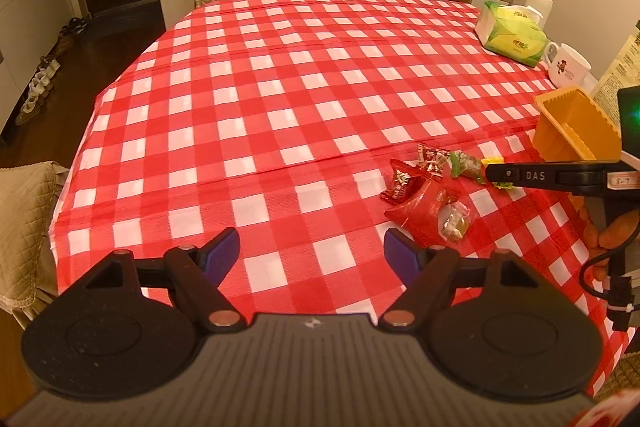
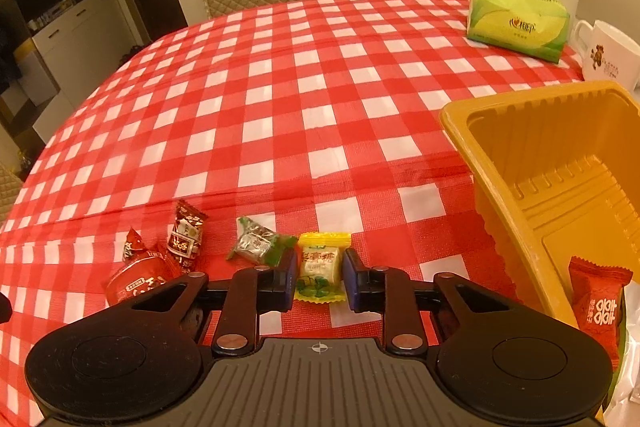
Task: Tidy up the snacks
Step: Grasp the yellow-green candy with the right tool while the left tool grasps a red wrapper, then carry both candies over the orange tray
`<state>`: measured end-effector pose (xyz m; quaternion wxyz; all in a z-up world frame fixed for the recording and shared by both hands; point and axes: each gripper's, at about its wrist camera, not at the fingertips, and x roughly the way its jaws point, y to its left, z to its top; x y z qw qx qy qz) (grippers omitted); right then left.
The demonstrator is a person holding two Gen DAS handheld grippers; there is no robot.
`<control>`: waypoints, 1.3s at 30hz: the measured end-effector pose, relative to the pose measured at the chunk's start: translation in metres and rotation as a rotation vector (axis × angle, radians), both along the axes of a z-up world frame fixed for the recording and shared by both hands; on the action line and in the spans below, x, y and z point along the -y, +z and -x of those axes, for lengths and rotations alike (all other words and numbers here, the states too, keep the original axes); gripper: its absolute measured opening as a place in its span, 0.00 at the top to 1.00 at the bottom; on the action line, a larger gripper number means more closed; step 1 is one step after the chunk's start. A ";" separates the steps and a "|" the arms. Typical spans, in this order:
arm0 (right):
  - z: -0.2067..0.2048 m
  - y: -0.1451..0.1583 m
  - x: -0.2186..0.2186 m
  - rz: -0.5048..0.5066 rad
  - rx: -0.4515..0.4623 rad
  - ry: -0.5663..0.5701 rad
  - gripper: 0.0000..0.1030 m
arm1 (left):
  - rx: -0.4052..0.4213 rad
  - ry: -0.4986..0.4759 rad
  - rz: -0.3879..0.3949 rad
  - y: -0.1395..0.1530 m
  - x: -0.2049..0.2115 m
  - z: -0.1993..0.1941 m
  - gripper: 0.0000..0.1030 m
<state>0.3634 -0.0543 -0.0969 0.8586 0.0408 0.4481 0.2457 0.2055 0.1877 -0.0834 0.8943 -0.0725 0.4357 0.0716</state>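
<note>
Your right gripper (image 2: 320, 277) pinches the yellow-wrapped candy (image 2: 321, 267), near the ribbed orange plastic tray (image 2: 464, 125) (its likely destination); your left gripper (image 1: 312, 253) hangs spread, empty.

both wrist views look down close, sharing the candies (image 1: 432, 187).

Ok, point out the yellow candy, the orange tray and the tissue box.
yellow candy (image 2: 320, 269), right wrist view, middle of the wrapper.
orange tray (image 2: 500, 187), right wrist view, near rim.
tissue box (image 2: 516, 23), right wrist view, front face.
</note>
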 end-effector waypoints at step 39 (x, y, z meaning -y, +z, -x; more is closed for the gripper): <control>0.041 0.053 0.084 -0.153 -0.004 -0.130 0.80 | -0.057 -0.424 -0.057 -0.045 0.075 -0.084 0.78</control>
